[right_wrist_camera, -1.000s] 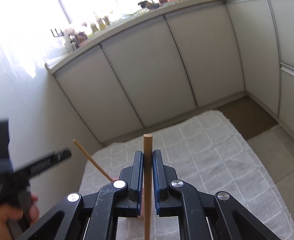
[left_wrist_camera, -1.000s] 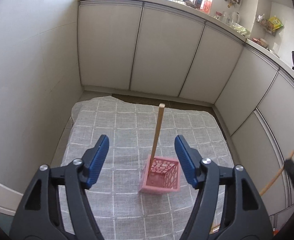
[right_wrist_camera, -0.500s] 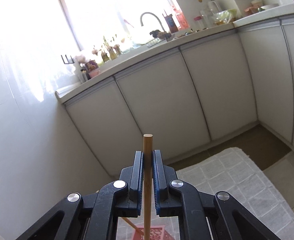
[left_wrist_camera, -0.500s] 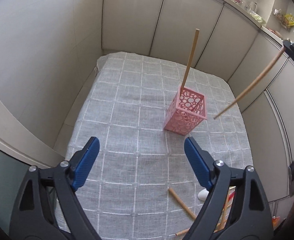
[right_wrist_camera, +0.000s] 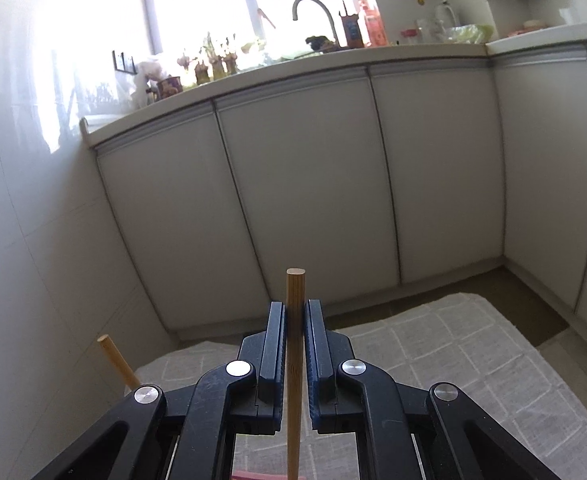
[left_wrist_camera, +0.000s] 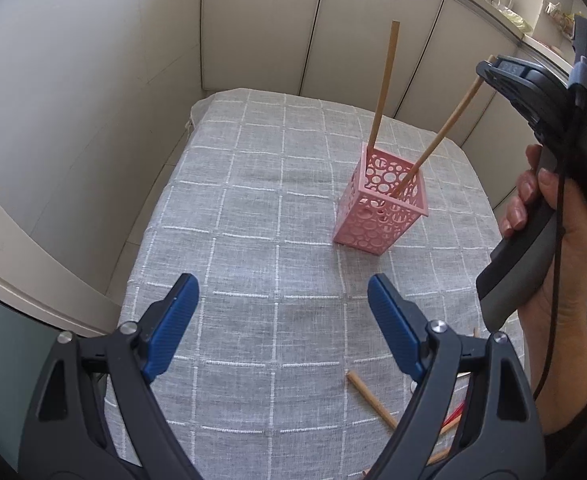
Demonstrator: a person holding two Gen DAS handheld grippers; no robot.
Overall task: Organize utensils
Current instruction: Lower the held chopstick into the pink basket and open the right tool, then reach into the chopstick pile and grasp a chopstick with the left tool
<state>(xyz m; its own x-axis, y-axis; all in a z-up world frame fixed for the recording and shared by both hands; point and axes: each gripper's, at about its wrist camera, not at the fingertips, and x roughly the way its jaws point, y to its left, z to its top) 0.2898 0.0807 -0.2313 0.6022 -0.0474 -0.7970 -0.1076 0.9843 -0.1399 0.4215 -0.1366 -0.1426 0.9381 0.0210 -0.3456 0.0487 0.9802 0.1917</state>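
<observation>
Clearly the right tool (right_wrist_camera: 292, 340) clenched a chopstick (left_wrist_camera: 437, 142) angled into the pink holder (left_wrist_camera: 379, 208); dropped crooked, it might tip that; the left tool (left_wrist_camera: 281, 332) gaped.

Open grey cloth (left_wrist_camera: 253, 208) left of and in front of the pink holder (left_wrist_camera: 377, 204). Two chopsticks (left_wrist_camera: 383, 88) stick up from it and block its top. Loose sticks (left_wrist_camera: 371, 400) lie near-right; cabinet doors (left_wrist_camera: 373, 36) wall off the far edge.
</observation>
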